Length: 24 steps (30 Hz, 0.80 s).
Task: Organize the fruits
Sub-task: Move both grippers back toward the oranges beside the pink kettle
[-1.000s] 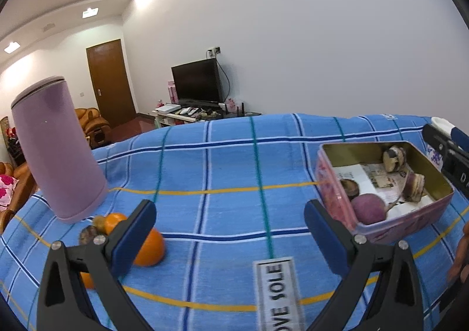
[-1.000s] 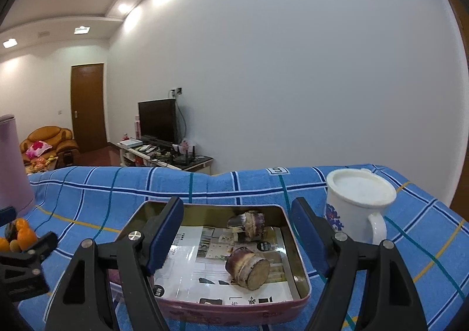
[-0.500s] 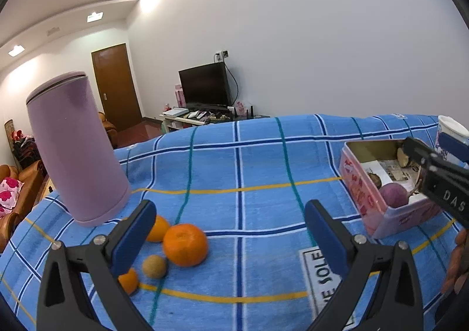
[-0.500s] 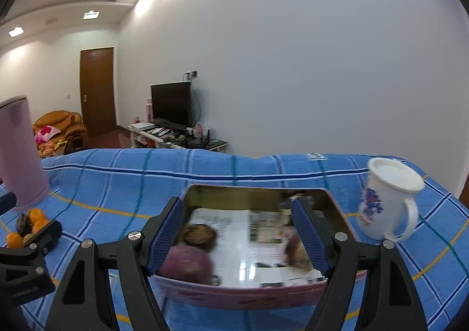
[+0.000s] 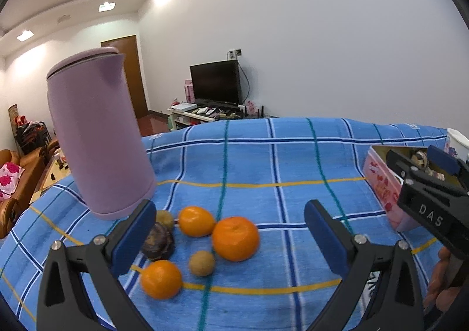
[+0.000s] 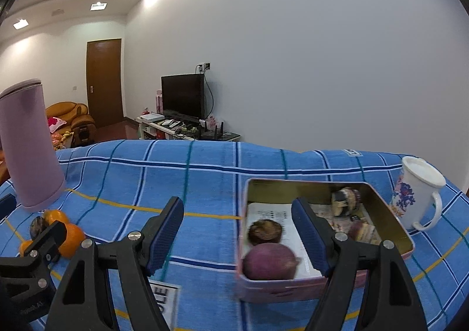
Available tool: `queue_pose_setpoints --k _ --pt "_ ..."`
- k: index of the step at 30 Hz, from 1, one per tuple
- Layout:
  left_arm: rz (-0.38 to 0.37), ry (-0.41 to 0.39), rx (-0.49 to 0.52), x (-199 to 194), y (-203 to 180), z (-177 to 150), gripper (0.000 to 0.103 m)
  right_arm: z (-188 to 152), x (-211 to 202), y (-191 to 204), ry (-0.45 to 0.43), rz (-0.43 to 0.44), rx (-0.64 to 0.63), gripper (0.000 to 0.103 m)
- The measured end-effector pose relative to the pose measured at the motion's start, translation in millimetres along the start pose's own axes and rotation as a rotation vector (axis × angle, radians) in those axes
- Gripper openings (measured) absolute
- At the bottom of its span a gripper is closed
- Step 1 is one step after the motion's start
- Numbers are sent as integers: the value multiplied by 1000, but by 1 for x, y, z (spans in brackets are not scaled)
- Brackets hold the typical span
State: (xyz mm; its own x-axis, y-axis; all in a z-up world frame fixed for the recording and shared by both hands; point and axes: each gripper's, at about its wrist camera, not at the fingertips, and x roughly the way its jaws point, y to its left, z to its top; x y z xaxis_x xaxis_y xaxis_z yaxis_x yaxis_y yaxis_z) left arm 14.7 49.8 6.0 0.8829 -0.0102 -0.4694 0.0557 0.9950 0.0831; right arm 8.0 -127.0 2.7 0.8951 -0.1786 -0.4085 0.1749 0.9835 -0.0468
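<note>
The left gripper (image 5: 230,235) stands wide and empty above the oranges (image 5: 235,238) clustered beside the jug (image 5: 98,137) on the bench (image 5: 263,161). The right gripper (image 6: 237,238), also wide and empty, hovers at the tin's (image 6: 406,238) left edge; its long axis runs away from the camera.

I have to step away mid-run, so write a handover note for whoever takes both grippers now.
Left gripper: open, empty, facing the loose fruit.
Right gripper: open, empty, in front of the pink tin.
In the tin: a purple fruit, a dark round one, cut pieces behind.
Left on the cloth by the purple jug: three oranges, a dark fruit, two small brown ones.
</note>
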Motion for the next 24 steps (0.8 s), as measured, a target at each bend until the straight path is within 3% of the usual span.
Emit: queue_pose_setpoints --k 24 --pt "118 83 -27 23 66 -1 103 4 28 80 141 190 -7 77"
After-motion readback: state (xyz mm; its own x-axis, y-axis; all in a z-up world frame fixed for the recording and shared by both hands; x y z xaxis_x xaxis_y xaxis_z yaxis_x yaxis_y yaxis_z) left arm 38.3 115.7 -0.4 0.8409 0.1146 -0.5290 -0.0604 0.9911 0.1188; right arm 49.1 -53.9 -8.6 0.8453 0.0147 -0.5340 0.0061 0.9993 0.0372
